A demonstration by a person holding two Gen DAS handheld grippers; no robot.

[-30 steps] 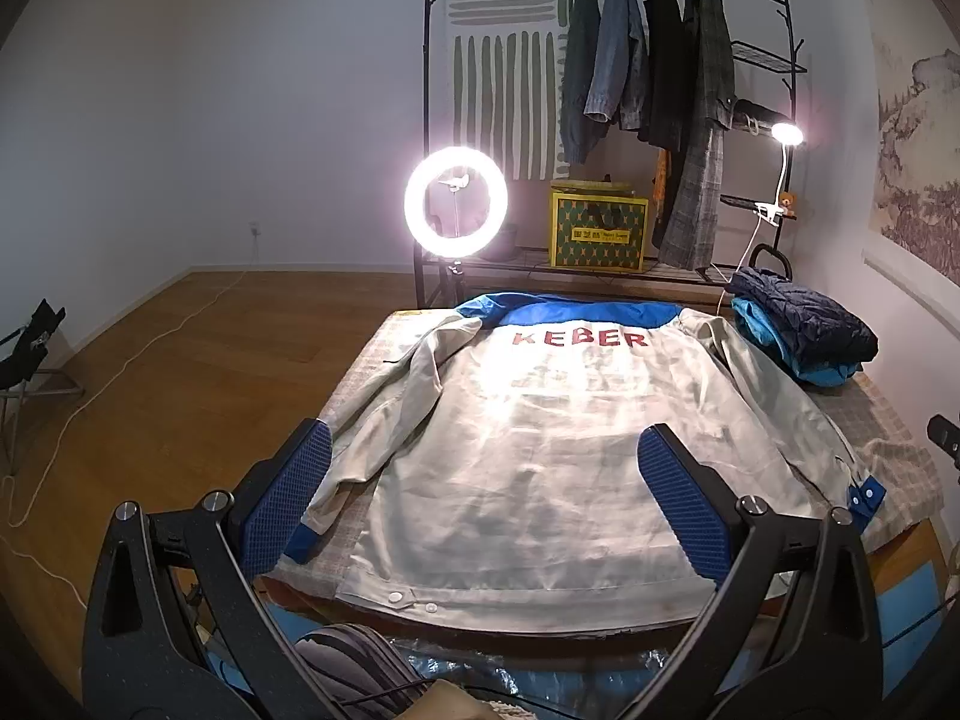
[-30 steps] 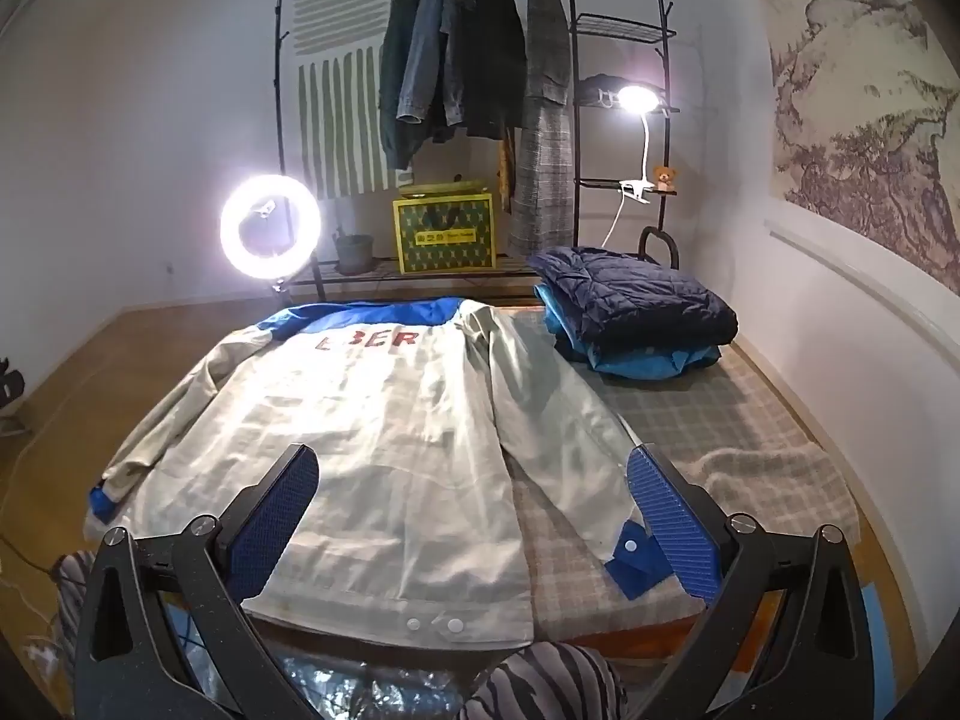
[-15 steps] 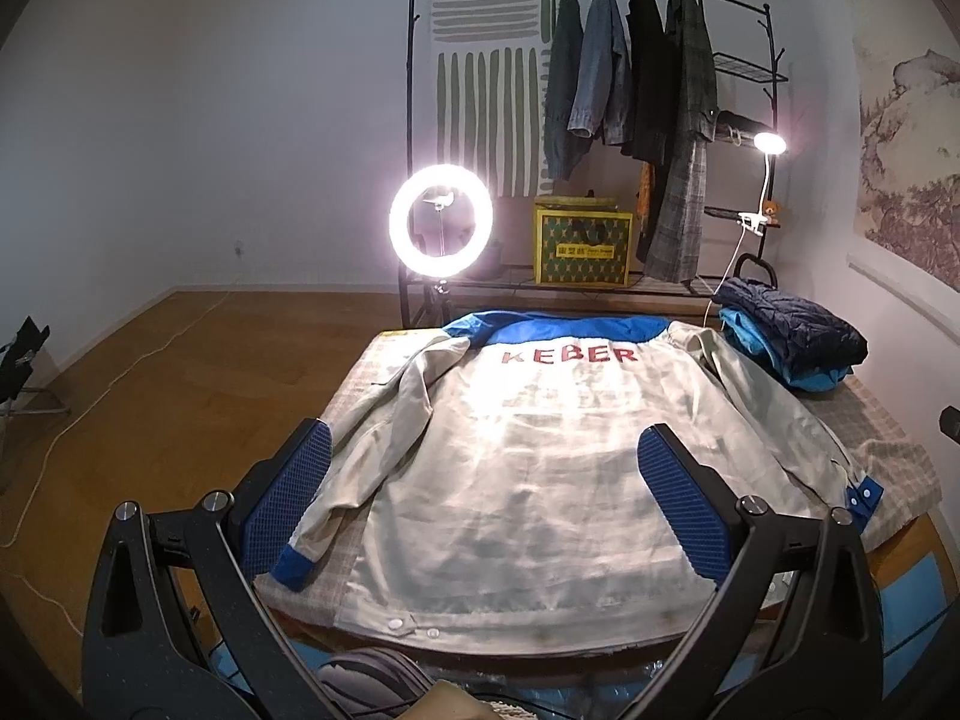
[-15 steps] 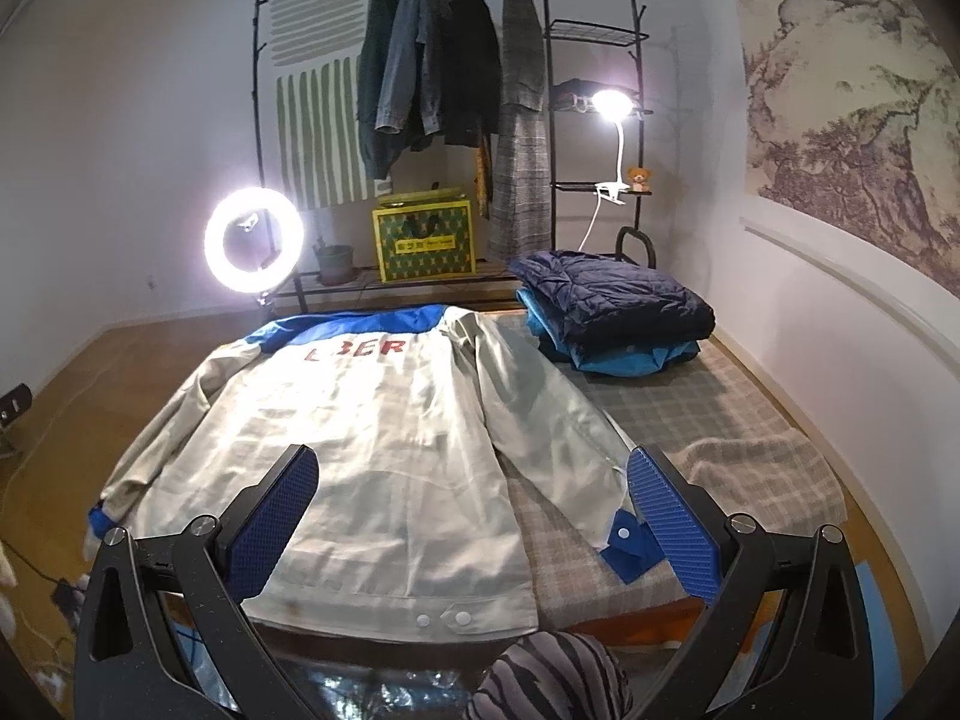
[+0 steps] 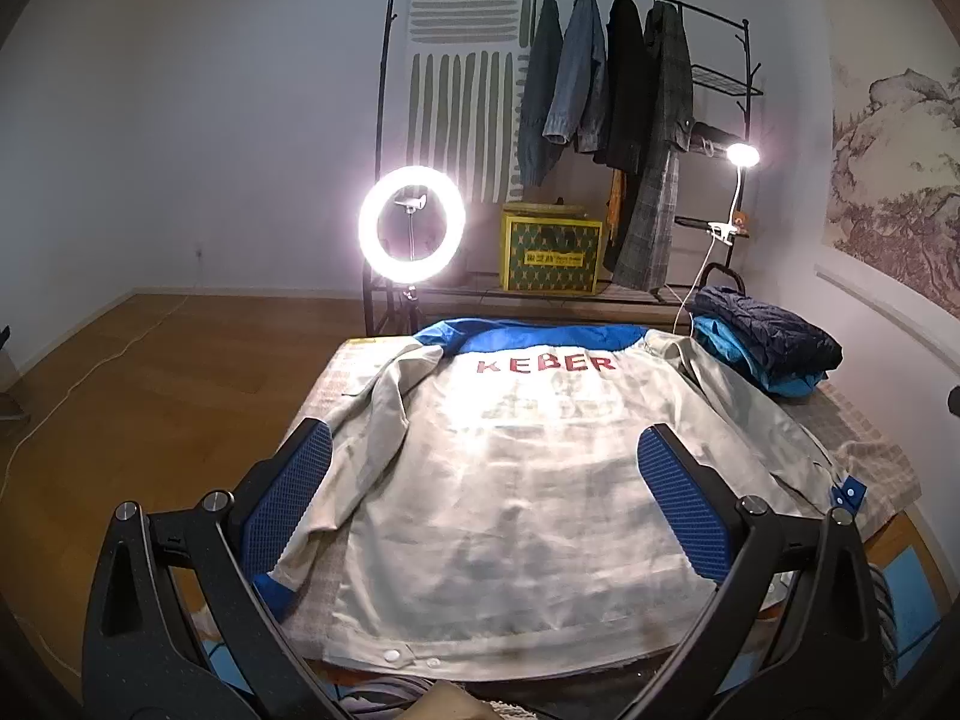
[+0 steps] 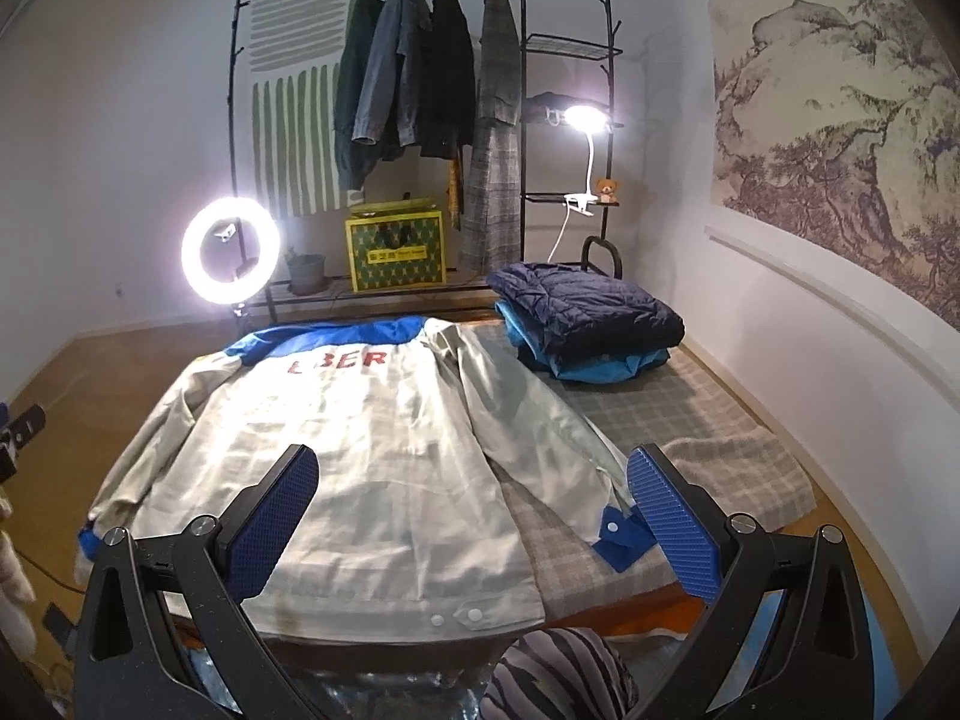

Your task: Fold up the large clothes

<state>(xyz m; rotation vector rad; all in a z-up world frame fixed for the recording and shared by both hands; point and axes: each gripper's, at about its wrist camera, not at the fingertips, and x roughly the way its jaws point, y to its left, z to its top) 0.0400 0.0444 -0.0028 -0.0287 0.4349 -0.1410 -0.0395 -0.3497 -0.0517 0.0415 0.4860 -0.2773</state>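
A large pale grey jacket [image 5: 516, 480] [image 6: 360, 444] with a blue collar, blue cuffs and red lettering lies flat, back up, on the checked bed [image 6: 690, 414]. Both sleeves are spread out to the sides. My left gripper [image 5: 480, 504] hovers open above the jacket's hem end, its blue pads [image 5: 288, 510] empty. My right gripper [image 6: 474, 516] is also open and empty, held over the hem with the right sleeve's blue cuff [image 6: 621, 537] just inside its right pad [image 6: 672, 522].
A folded stack of dark blue and light blue garments [image 6: 588, 318] sits at the bed's far right corner. Beyond the bed stand a lit ring light [image 5: 411, 233], a clothes rack [image 5: 600, 90] with hanging coats, a yellow box [image 5: 551, 257] and a clip lamp [image 6: 585, 117]. A striped sleeve [image 6: 558, 678] shows below.
Both grippers have drawn back and risen a little from the bed, so the jacket looks smaller and farther off. The jacket has not moved, and both grippers stay open.
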